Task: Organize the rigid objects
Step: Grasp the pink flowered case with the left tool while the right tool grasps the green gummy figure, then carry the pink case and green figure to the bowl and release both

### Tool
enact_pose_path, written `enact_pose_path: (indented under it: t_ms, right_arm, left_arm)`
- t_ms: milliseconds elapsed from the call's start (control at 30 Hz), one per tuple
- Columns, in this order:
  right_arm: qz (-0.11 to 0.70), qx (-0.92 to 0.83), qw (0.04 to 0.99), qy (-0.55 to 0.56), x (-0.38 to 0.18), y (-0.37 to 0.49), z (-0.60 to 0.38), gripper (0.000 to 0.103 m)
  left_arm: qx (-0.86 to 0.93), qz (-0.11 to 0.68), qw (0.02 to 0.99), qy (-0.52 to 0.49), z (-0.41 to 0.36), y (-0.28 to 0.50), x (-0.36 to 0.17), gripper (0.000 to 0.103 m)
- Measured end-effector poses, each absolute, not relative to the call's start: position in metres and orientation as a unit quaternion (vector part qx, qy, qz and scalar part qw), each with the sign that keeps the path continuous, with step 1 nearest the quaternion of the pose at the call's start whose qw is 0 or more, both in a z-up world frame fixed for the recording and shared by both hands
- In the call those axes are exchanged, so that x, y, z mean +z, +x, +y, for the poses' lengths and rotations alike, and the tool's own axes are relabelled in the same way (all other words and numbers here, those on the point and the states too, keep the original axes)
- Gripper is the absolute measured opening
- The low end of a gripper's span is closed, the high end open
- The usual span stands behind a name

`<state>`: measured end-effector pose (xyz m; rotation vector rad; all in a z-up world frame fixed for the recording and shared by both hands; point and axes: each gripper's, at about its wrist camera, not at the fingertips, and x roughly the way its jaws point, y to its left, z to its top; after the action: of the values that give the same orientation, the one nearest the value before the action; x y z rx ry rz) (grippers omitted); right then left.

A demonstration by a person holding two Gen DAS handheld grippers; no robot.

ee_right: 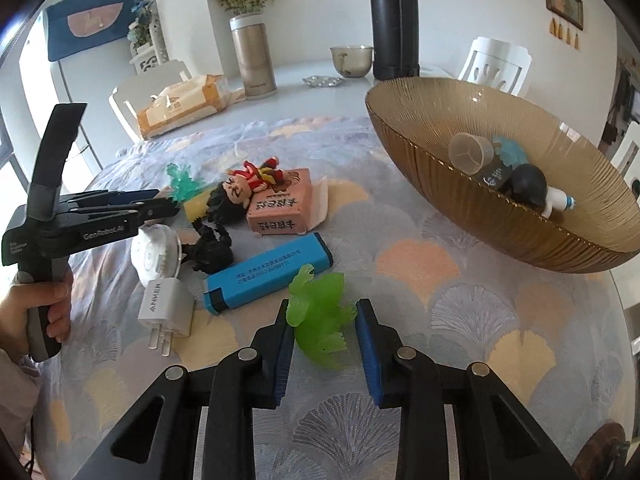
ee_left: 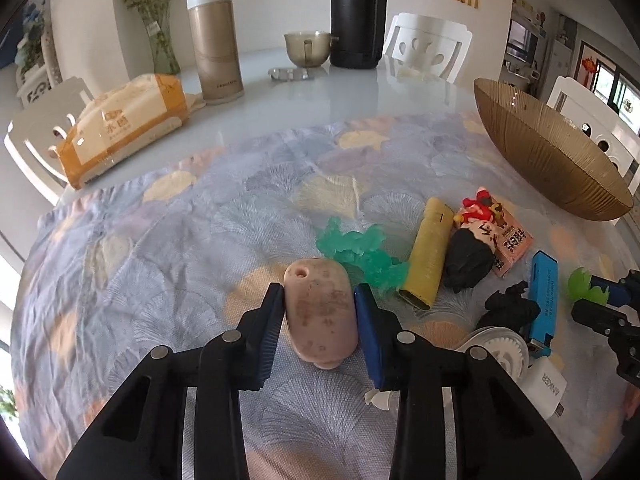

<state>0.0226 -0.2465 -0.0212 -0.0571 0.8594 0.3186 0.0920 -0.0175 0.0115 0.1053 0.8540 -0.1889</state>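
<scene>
In the left wrist view my left gripper [ee_left: 319, 292] is shut on a pink speckled oval object [ee_left: 322, 316] that lies on the patterned cloth, both pads against its sides. My right gripper [ee_right: 323, 306] is shut on a translucent green figure [ee_right: 320, 320] standing on the cloth. An amber ribbed bowl [ee_right: 404, 140] sits beyond it at the right and holds a clear cup [ee_right: 468, 152] and a black-and-white figure [ee_right: 528, 188]. Loose between the grippers lie a blue box [ee_right: 268, 272], a white charger [ee_right: 166, 308], a pink box [ee_right: 280, 204] and a yellow cylinder [ee_left: 430, 256].
A teal figure [ee_left: 360, 248], a doll [ee_right: 248, 184], a black figure [ee_right: 210, 248] and a white toothed disc [ee_right: 154, 252] crowd the cloth. Behind stand a tissue pack [ee_left: 124, 120], a tan flask [ee_left: 216, 44], a black flask [ee_left: 358, 12], a glass cup [ee_left: 308, 50] and white chairs.
</scene>
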Motion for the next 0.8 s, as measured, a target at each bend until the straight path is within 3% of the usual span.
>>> enact_pose_path:
  t_ms: [367, 600, 800]
  right_arm:
    - [0.344, 0.199, 0.917, -0.045, -0.002, -0.005, -0.237, 0.03]
    - [0.343, 0.218, 0.914, -0.008, -0.002, -0.007, -0.234, 0.03]
    - [0.361, 0.237, 0.901, 0.049, 0.018, 0.003, -0.241, 0.03]
  left_arm:
    - [-0.057, 0.355, 0.933, 0.018, 0.005, 0.079, 0.03, 0.033]
    - [-0.048, 0.344, 0.937, 0.032, 0.002, 0.077, 0.032, 0.033]
    - [-0.06, 0.354, 0.933, -0.017, 0.006, 0.074, 0.036, 0.033]
